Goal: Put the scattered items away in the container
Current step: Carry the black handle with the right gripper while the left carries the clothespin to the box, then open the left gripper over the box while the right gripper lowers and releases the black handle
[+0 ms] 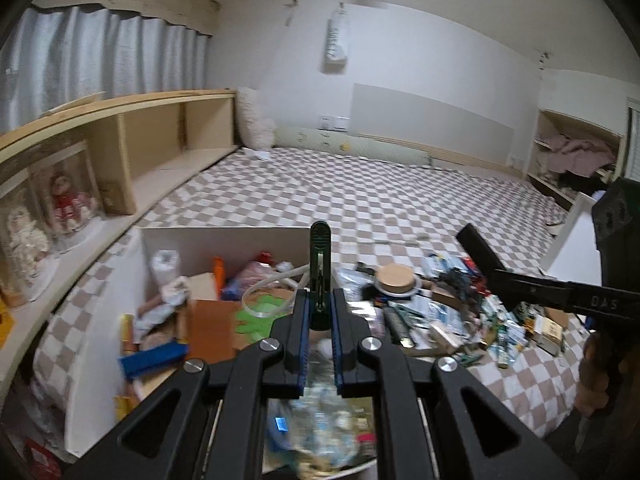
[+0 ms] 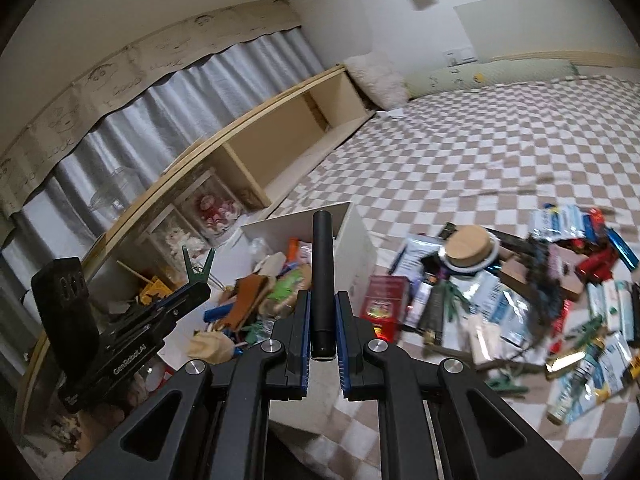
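Observation:
My left gripper (image 1: 320, 300) is shut on a dark green clip (image 1: 320, 264) and holds it upright over the white box (image 1: 224, 240), which holds several mixed items. My right gripper (image 2: 322, 312) is shut on a black cylinder (image 2: 322, 280) and holds it above the box's near right wall (image 2: 356, 252). In the right wrist view the left gripper (image 2: 196, 280) shows at the left with the green clip (image 2: 197, 266) sticking up. In the left wrist view the black cylinder (image 1: 478, 252) shows at the right. A pile of scattered packets and small items (image 2: 520, 300) lies on the checked bedcover.
A round wooden-lidded jar (image 2: 468, 250) sits in the pile, with a red box (image 2: 384, 304) beside the container. A wooden shelf (image 1: 120, 140) with dolls in cases (image 1: 68, 204) runs along the left. Pillows (image 1: 256, 120) lie at the bed's far end.

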A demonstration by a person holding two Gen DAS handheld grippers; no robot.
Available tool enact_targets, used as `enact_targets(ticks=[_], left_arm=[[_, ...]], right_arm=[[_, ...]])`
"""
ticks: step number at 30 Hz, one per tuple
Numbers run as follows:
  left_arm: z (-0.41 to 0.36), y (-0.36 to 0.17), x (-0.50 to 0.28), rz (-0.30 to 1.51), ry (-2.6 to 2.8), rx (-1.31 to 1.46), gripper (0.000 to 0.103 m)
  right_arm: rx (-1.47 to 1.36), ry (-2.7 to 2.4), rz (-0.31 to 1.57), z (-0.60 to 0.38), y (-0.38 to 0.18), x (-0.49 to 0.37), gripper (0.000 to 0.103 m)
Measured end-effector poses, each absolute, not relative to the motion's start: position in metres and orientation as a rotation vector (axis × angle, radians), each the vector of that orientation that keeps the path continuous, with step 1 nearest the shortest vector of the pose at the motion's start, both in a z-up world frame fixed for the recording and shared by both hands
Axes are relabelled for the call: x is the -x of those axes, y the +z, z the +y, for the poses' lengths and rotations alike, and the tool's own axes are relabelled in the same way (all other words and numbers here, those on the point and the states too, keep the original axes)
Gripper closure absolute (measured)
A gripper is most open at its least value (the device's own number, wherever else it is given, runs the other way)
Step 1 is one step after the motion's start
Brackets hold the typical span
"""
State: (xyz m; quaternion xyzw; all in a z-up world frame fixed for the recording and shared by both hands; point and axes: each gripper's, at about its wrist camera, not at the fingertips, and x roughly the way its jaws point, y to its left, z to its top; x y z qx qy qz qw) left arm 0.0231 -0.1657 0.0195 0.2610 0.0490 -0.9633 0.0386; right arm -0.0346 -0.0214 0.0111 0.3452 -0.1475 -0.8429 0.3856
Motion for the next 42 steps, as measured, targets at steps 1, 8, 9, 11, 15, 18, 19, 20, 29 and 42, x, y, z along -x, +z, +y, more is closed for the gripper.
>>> enact_targets(ticks=[1,8,9,11,15,18,19,20,29,42], left_arm=[[-0.173,0.020,-0.025,0.155,-2.939,-0.796,0.093],[-0.221,0.016,-0.034,0.157,-2.835,-0.821,0.093],[-0.226,0.014,-0.035,0.161,-2.821,-0.836,0.093],[-0.234,0.009,-0.033,0.169,-2.795,-0.863,0.093],[-0.246,0.001,-0.031,0.162,-2.769,-0.887,0.093],[-0.252,-0.006,-0.027,0.172,-2.761,-0.915,0.093],[-0.253,-0.010,-0.025,0.174,-2.759,-0.928,0.093],[-0.254,-0.012,-0.024,0.174,-2.756,-0.940,0.089],[-0.261,-0.027,-0.028,0.225,-2.713,-0.962,0.039],[-0.269,-0.030,-0.043,0.251,-2.695,-0.959,0.039]], right_arm=[[-0.876,-2.138,-0.375,-0.026,0.012,0.035,0.090],[-0.888,-2.075,-0.375,-0.054,0.011,0.034,0.090],[-0.893,-2.066,-0.372,-0.058,0.010,0.035,0.090],[-0.908,-2.039,-0.376,-0.067,0.008,0.035,0.090],[-0.921,-2.011,-0.367,-0.081,0.005,0.034,0.090],[-0.931,-1.996,-0.355,-0.091,0.004,0.034,0.090],[-0.933,-1.993,-0.353,-0.094,0.004,0.034,0.090],[-0.935,-1.989,-0.349,-0.097,0.004,0.034,0.090],[-0.962,-1.945,-0.305,-0.130,0.000,0.037,0.091],[-1.052,-1.900,-0.257,-0.175,-0.021,0.044,0.091]])
